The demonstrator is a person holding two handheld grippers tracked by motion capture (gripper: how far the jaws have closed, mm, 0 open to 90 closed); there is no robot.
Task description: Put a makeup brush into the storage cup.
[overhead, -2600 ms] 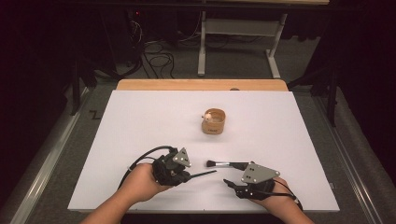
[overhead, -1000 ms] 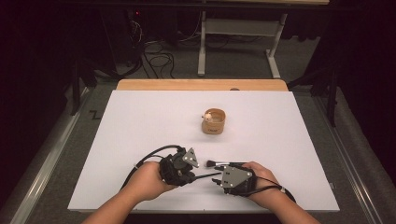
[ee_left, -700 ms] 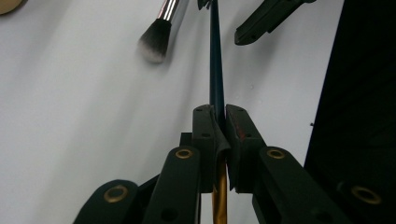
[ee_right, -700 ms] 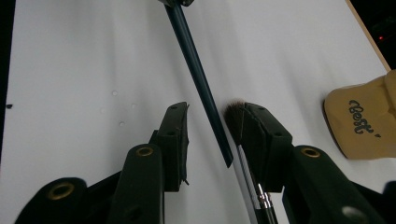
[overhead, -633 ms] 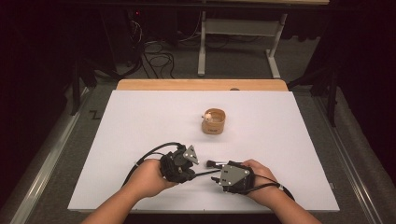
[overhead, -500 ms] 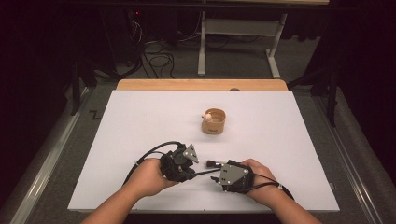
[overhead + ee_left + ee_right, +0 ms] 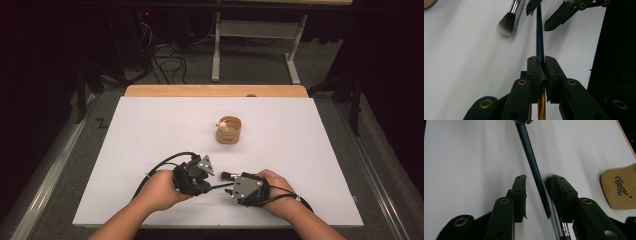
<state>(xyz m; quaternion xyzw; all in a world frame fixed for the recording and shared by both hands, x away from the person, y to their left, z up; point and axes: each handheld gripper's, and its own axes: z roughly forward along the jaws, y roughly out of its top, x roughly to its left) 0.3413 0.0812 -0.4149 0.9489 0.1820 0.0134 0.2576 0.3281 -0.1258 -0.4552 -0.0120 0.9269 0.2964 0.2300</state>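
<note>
A thin brush with a dark blue handle (image 7: pixel 539 37) and a gold ferrule (image 7: pixel 541 105) is clamped in my left gripper (image 7: pixel 541 62), which is shut on it. The handle (image 7: pixel 531 165) reaches across into my right gripper (image 7: pixel 540 192). Those jaws stand on either side of its end, have just been closing a little, and still leave a gap, so the gripper is open. In the high view the left gripper (image 7: pixel 206 186) and right gripper (image 7: pixel 231 191) face each other near the front edge, with the handle (image 7: pixel 220 186) bridging them.
A makeup brush (image 7: pixel 507 21) with dark fluffy bristles and a silver ferrule lies flat on the white table (image 7: pixel 150 130), just beyond the right gripper (image 7: pixel 229 175). A small wooden cup (image 7: pixel 229 131) stands mid-table, with printed lettering on its side (image 7: pixel 621 187).
The right hand has slid left toward the left gripper, and the left hand has moved a little right. Over the last second both hands stay put, with the handle between the right jaws.
</note>
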